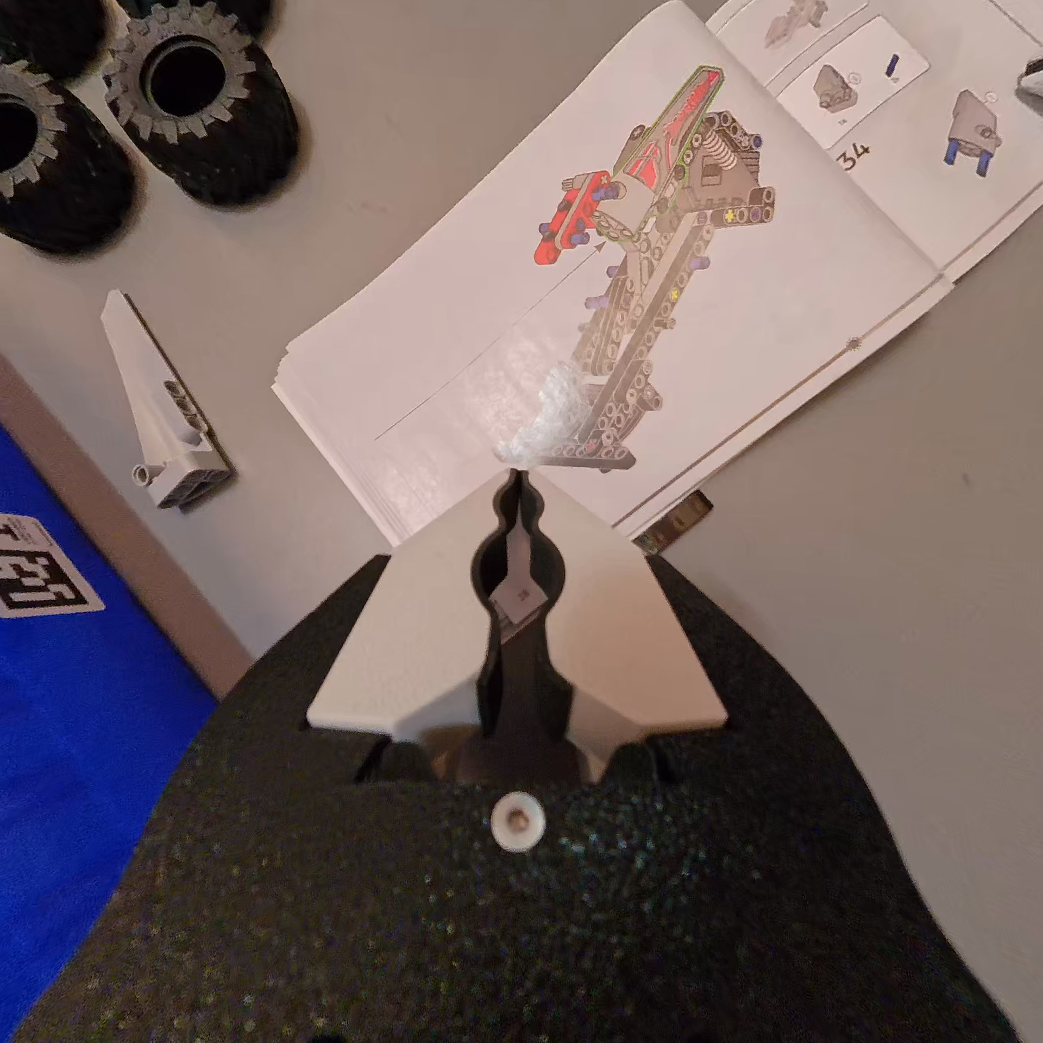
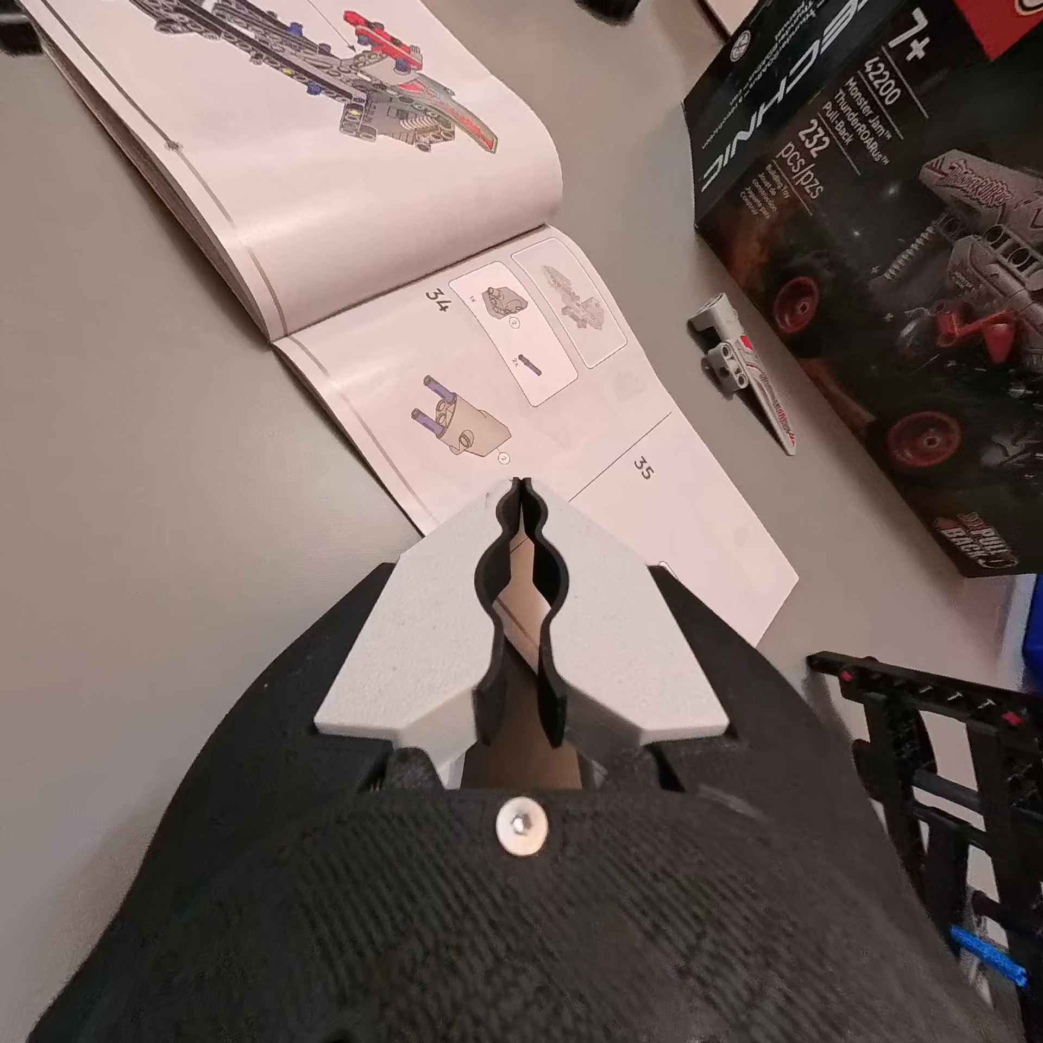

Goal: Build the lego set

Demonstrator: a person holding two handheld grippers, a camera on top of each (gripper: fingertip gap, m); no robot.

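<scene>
My left gripper (image 1: 518,477) is shut, and a small crumpled scrap of clear film (image 1: 542,417) sticks out from its tips over the open instruction booklet (image 1: 451,338). A white tapered panel piece (image 1: 163,406) lies left of it on the table. My right gripper (image 2: 520,482) is shut and empty, hovering over the booklet's lower page (image 2: 649,508). A white panel with a red sticker (image 2: 745,372) lies to its right. A black beam frame (image 2: 931,762) with a blue pin (image 2: 987,954) sits at the lower right.
Two black tyres with grey toothed rims (image 1: 197,113) (image 1: 45,169) lie at the far left. A blue surface with a white tag (image 1: 68,677) borders the table's left edge. The black set box (image 2: 875,226) stands at the right. There is about 20 cm between the tips of the two grippers.
</scene>
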